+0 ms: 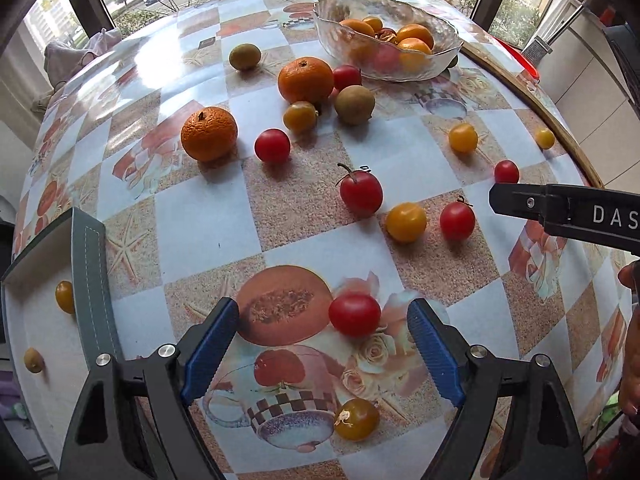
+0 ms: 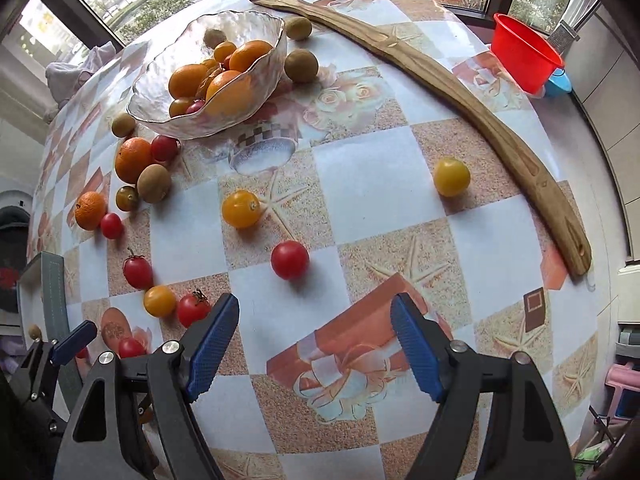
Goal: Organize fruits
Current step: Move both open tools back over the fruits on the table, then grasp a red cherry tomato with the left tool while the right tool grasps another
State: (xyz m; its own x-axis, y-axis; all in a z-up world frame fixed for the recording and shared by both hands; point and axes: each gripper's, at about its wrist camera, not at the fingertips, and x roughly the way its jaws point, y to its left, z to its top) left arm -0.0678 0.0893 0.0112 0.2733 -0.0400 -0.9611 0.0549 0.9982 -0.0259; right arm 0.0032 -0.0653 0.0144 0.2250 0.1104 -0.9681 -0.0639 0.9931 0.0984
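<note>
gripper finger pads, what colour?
Blue, textured, on both the left gripper and right gripper; clearest in the right wrist view.

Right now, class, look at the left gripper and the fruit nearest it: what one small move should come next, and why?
Probably ease the left gripper forward and down a little, then close. Its jaws stand open and empty, and a red cherry tomato lies loose on the tablecloth just ahead, between the fingertips' line. The right gripper is also open, with nothing as near.
</note>
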